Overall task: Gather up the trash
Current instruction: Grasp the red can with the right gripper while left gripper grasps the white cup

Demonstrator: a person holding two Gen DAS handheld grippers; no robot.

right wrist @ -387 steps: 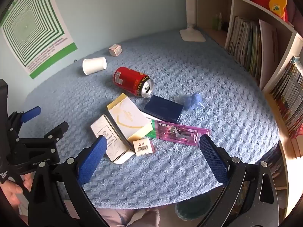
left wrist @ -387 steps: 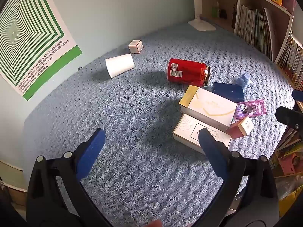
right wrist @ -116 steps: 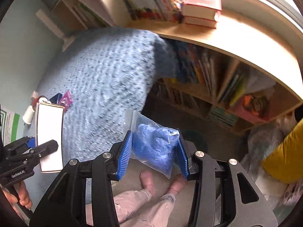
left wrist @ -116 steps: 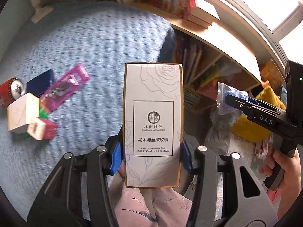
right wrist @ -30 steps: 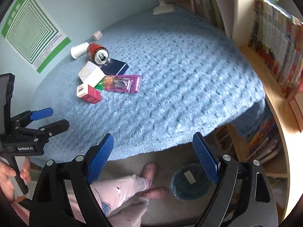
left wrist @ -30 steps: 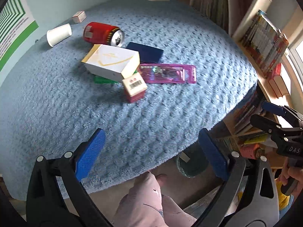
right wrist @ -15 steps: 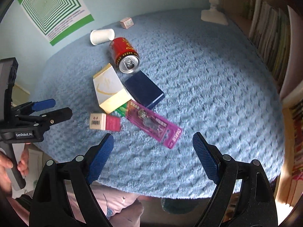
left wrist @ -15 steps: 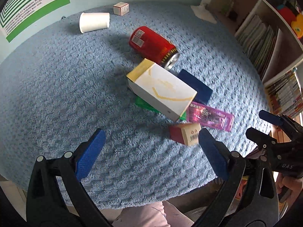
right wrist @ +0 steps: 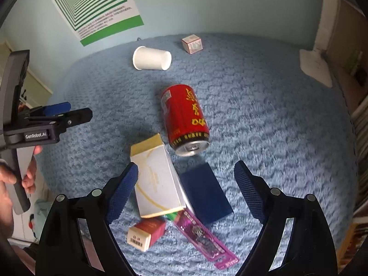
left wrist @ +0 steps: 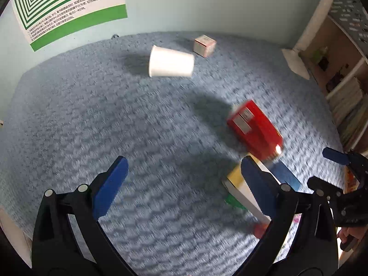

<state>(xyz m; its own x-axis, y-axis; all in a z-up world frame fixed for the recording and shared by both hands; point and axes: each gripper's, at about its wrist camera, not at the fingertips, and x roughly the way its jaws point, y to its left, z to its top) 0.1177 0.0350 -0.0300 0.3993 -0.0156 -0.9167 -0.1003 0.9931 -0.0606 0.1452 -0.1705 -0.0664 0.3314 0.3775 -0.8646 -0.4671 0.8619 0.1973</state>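
Trash lies on a blue knitted table cover [right wrist: 264, 119]: a red can [right wrist: 185, 118] on its side, a white and yellow box [right wrist: 156, 179], a dark blue box [right wrist: 205, 193], a small red box [right wrist: 146, 233], a magenta packet [right wrist: 203, 239], a white paper cup [right wrist: 151, 58] and a small cube box [right wrist: 192, 43]. My right gripper [right wrist: 186, 192] is open and empty, above the white box and blue box. My left gripper [left wrist: 182, 182] is open and empty over bare cover left of the can [left wrist: 255, 130]; the cup [left wrist: 170, 64] lies beyond it.
A green-striped poster [right wrist: 96, 4] hangs on the pale blue wall behind. A white lamp base [right wrist: 316, 66] stands at the back right. Bookshelves [left wrist: 345, 87] line the right side. The left gripper shows in the right wrist view [right wrist: 66, 115].
Both grippers have moved forward and lower over the table toward the trash. The left view has swung toward the cup and can. Both stay open and empty.
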